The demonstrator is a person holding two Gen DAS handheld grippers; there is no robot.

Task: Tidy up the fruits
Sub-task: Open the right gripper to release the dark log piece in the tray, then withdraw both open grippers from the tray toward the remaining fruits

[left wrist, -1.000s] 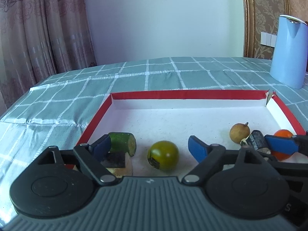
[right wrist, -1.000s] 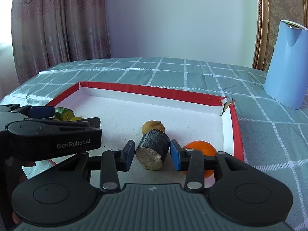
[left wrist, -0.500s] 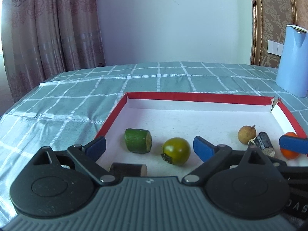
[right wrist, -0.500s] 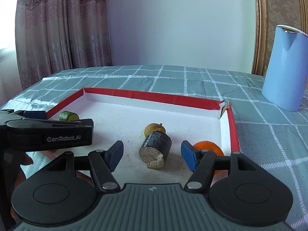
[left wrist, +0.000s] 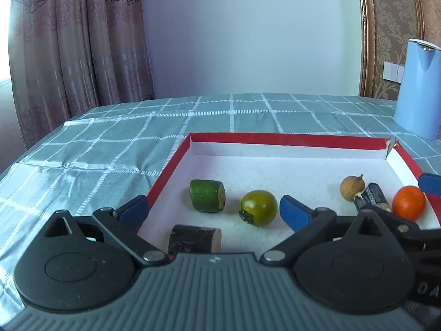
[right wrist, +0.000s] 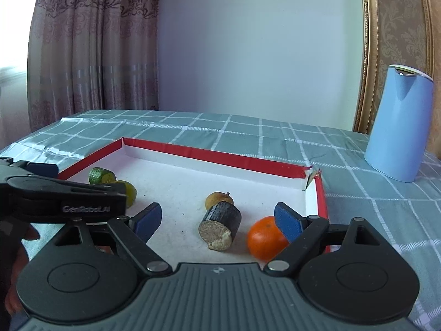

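A red-rimmed white tray (left wrist: 289,139) (right wrist: 215,157) holds the fruit. At its left lie a green cut piece (left wrist: 207,199) (right wrist: 101,176), a green round fruit (left wrist: 259,207) (right wrist: 129,190) and a dark log-like piece (left wrist: 194,238). At its right lie a small brown fruit (left wrist: 350,188) (right wrist: 219,199), a dark cut piece (left wrist: 372,194) (right wrist: 220,224) and an orange (left wrist: 408,202) (right wrist: 264,237). My left gripper (left wrist: 215,211) is open and empty above the log piece. My right gripper (right wrist: 217,219) is open and empty, around the dark cut piece but apart from it.
A light blue kettle (left wrist: 419,88) (right wrist: 399,124) stands on the checked green tablecloth (left wrist: 110,143) at the back right. Curtains hang at the left. The left gripper's body (right wrist: 63,197) shows at the left of the right wrist view.
Both grippers have opened wider and pulled back and up. The left one let go of the dark log piece, the right one of the dark cut piece; both pieces lie in the tray.
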